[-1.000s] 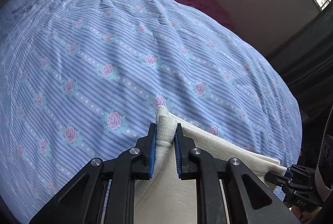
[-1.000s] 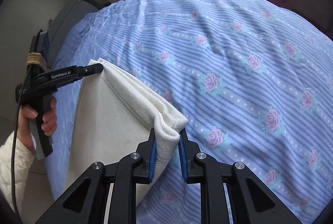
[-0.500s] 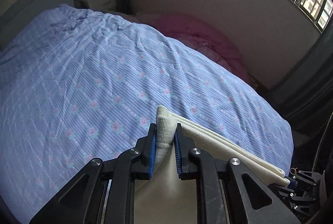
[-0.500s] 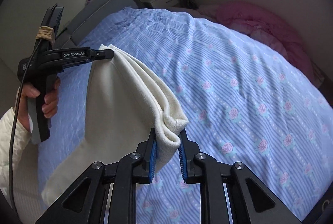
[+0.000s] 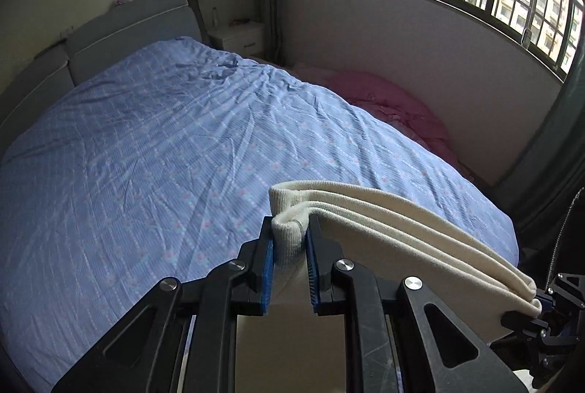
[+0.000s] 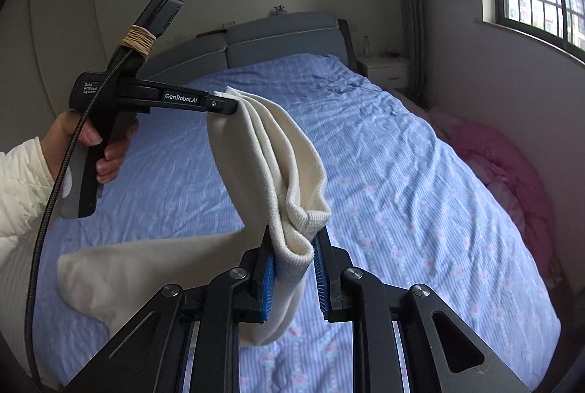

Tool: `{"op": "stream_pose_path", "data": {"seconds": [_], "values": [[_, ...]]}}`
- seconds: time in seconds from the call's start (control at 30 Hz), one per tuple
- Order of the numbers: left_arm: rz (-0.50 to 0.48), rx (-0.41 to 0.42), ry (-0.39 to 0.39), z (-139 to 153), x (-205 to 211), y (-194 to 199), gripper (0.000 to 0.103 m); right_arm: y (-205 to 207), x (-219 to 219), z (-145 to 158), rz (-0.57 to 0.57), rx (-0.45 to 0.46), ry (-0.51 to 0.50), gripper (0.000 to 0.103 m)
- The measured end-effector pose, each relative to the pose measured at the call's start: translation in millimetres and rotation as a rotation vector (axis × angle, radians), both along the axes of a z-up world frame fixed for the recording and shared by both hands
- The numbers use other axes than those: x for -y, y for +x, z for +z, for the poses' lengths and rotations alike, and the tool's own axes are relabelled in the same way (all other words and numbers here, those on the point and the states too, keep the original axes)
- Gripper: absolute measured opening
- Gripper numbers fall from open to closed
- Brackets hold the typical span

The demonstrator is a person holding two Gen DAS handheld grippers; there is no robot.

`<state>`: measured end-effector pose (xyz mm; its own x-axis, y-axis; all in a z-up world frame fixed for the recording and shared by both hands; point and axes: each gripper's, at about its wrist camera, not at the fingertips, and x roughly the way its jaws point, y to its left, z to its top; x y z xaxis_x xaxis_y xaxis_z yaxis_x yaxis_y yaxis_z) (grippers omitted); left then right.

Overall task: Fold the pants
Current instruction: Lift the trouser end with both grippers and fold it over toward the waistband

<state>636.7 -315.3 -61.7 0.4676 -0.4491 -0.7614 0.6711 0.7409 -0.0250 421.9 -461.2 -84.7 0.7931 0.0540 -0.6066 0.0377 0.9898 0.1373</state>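
Cream pants (image 6: 270,151) hang in air above the bed (image 6: 402,173), waistband stretched between grippers. Left gripper (image 5: 289,246) clenched on one waistband corner, right gripper (image 6: 292,257) on the other. Legs trail toward bed's foot edge.

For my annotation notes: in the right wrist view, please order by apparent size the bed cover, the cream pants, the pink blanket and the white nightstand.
1. Bed cover
2. Cream pants, enlarged by nearness to the camera
3. Pink blanket
4. White nightstand
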Motion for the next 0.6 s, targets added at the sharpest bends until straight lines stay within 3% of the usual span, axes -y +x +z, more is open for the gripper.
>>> {"op": "stream_pose_path", "data": {"seconds": [0.33,0.6], "values": [[-0.12,-0.026,0.031,-44.8,-133.2,-9.6,0.017,-12.7,-179.9,-23.1,-0.053,-0.05,-0.211,0.019],[-0.106,-0.123,0.059,-134.0,-209.2,1.4,0.019,5.8,-279.1,-89.6,0.01,-0.175,-0.266,0.019]]}}
